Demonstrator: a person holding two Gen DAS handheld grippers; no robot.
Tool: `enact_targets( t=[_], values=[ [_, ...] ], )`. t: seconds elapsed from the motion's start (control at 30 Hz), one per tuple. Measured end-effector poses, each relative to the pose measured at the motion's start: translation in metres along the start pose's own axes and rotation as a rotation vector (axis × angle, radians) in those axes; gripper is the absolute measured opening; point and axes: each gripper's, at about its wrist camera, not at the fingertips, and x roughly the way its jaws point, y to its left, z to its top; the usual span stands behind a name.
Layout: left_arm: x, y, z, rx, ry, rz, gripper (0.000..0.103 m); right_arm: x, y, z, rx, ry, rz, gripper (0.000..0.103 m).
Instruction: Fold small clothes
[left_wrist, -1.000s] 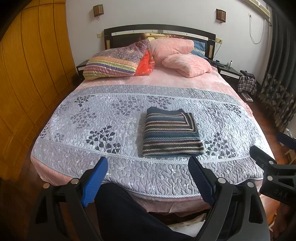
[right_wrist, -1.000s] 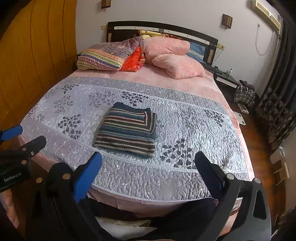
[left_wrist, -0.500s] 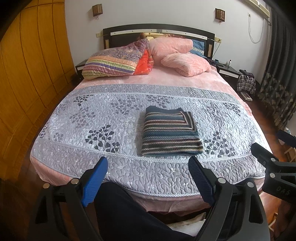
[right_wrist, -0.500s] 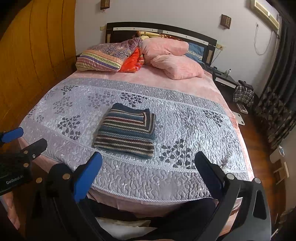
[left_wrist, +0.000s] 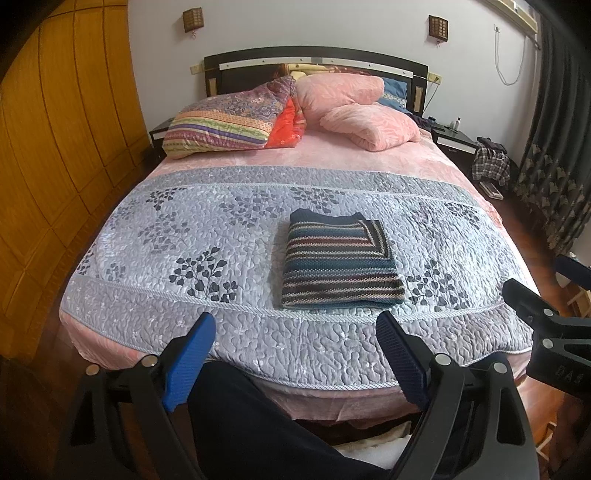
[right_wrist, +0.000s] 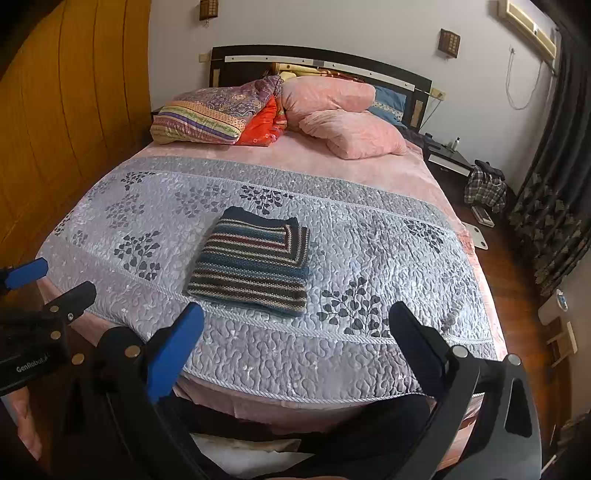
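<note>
A striped knit sweater (left_wrist: 340, 264) lies folded into a neat rectangle on the grey quilted bedspread (left_wrist: 221, 240), near the bed's foot. The same sweater (right_wrist: 255, 262) shows in the right wrist view. My left gripper (left_wrist: 297, 354) hangs open over the foot edge of the bed, short of the sweater, holding nothing. My right gripper (right_wrist: 295, 347) is open too, back from the sweater and empty. Each gripper shows at the edge of the other's view: the right gripper (left_wrist: 546, 291) and the left gripper (right_wrist: 51, 284).
Pillows (left_wrist: 354, 110) and a folded striped quilt (left_wrist: 225, 122) are stacked at the headboard. A wooden wardrobe (left_wrist: 55, 147) runs along the left. Nightstand, plaid bag (left_wrist: 491, 164) and dark curtains (left_wrist: 554, 147) stand on the right. A person's dark-clad legs (left_wrist: 258, 424) are below the grippers.
Both grippers have drawn back slightly from the bed. The sweater lies as before.
</note>
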Motion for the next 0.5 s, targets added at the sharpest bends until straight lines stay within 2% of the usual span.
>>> enact_targets(
  t=[0.5],
  values=[
    [0.0008,-0.0010,-0.0007,0.009,0.000,-0.001,0.089,-0.0002,0.0006,0.0008,0.001,0.000,-0.001,0.100]
  ],
)
